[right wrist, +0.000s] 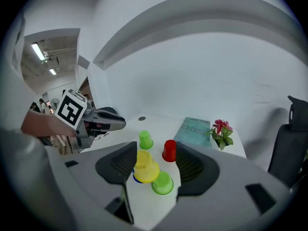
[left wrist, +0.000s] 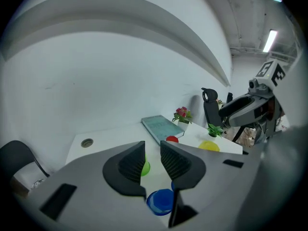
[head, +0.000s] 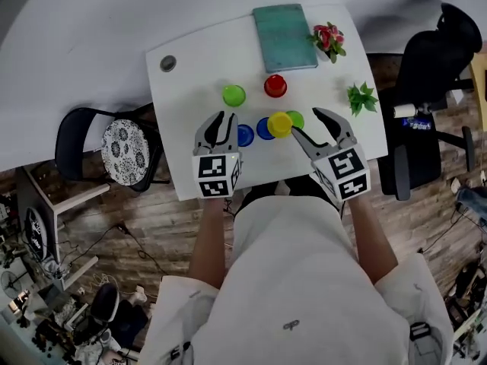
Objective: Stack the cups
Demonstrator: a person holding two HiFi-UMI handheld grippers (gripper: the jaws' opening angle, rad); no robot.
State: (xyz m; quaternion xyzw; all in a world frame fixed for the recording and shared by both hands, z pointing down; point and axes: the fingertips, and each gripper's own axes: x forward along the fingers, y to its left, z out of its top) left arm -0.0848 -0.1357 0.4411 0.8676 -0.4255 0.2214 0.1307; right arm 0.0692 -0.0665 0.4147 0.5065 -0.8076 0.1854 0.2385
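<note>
Right gripper (right wrist: 156, 150) has its jaws wide apart, with the yellow cup (right wrist: 144, 165) between them but not clamped. That cup sits upside down and tilted on a blue cup (head: 263, 130) near the table's (head: 194, 74) front edge. A green cup (right wrist: 162, 183) stands just beside the pair. Farther back are the red cup (right wrist: 169, 150) and a second green cup (right wrist: 145, 140). Left gripper (left wrist: 152, 148) is empty with its jaws slightly parted, hovering over another blue cup (left wrist: 161, 201).
</note>
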